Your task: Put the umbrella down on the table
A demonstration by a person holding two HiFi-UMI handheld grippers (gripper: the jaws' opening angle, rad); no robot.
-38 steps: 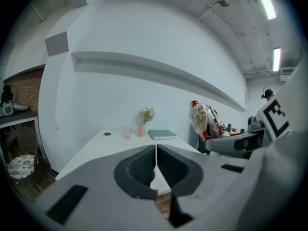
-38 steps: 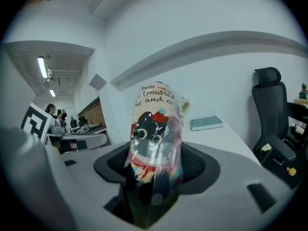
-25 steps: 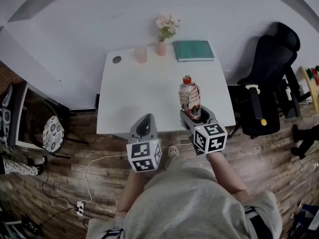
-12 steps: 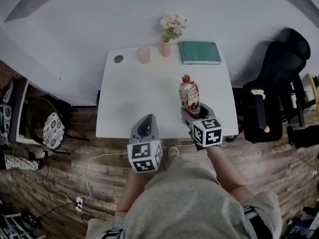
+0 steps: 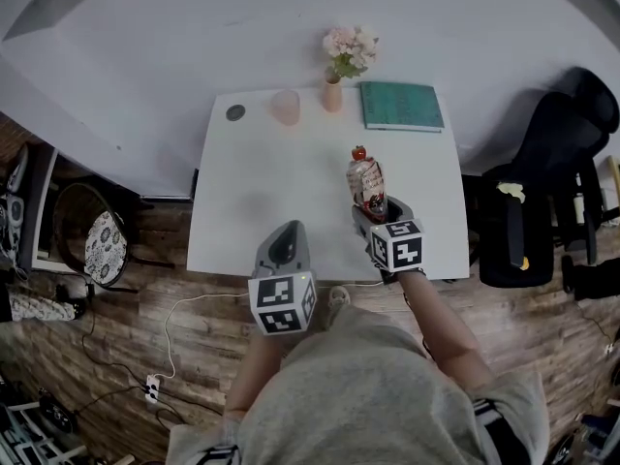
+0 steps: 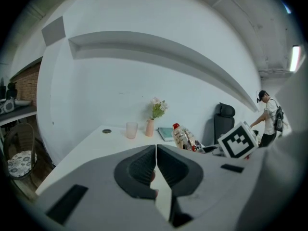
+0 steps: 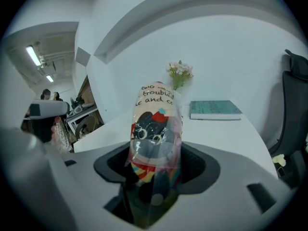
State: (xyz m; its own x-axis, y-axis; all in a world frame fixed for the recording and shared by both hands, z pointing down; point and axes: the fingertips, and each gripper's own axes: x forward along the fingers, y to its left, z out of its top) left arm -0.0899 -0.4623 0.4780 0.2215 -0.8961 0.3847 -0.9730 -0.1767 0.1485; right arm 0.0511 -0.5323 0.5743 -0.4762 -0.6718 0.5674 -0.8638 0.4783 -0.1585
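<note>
Holding the umbrella (image 5: 367, 177) over the table's (image 5: 281, 182) near edge, toward its right corner.
Nearest us, our left gripper (image 5: 284, 235) hangs just off that edge, jaws pressed together on nothing. Our right gripper (image 5: 374, 211) is clamped on the sleeved umbrella's lower end, so its long axis rises out of the jaws toward the far edge, red tip leading. We reckon it needs tipping flat onto the bare top ahead.

umbrella (image 7: 155, 129) base: hidden inside right claw (image 7: 155, 161) | chair (image 7: 294, 109): cut off at edge | book (image 5: 401, 106) print: unreadable
</note>
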